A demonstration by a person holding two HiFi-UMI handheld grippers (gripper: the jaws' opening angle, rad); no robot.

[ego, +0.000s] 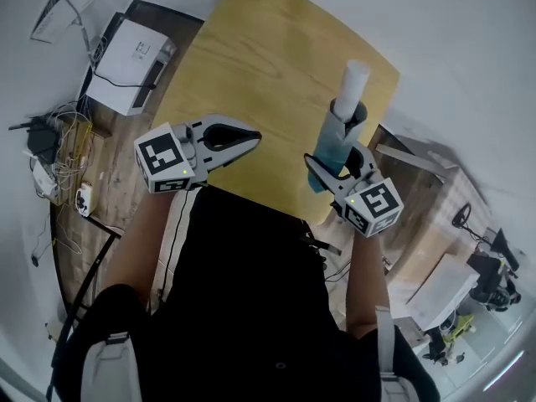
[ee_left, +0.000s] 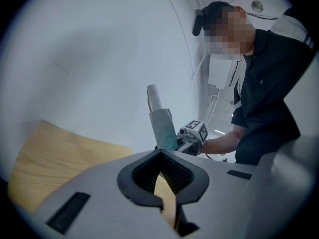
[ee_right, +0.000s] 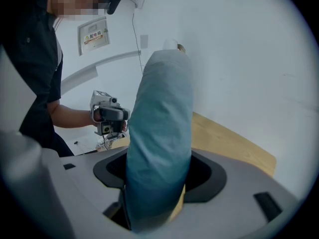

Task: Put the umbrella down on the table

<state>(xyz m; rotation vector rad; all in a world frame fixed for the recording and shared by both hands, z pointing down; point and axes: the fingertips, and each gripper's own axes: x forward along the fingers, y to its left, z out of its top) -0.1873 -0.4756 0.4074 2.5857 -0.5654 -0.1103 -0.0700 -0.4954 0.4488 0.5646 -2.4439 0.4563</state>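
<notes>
A folded umbrella (ego: 335, 136) in a pale blue sleeve with a white end stands nearly upright above the wooden table (ego: 260, 82). My right gripper (ego: 339, 167) is shut on the umbrella's lower part, and the blue sleeve (ee_right: 159, 143) fills the space between its jaws in the right gripper view. In the left gripper view the umbrella (ee_left: 162, 123) appears off to the right, clear of the table. My left gripper (ego: 243, 141) hovers over the table's near edge, shut and holding nothing. Its jaws meet with only table showing behind them (ee_left: 164, 188).
The round-cornered wooden table stands beside a white wall. On the floor to the left lie a white box (ego: 130, 57), tangled cables (ego: 59, 141) and a power strip. Desks and equipment (ego: 469, 275) crowd the right side. The person's dark shirt fills the lower middle.
</notes>
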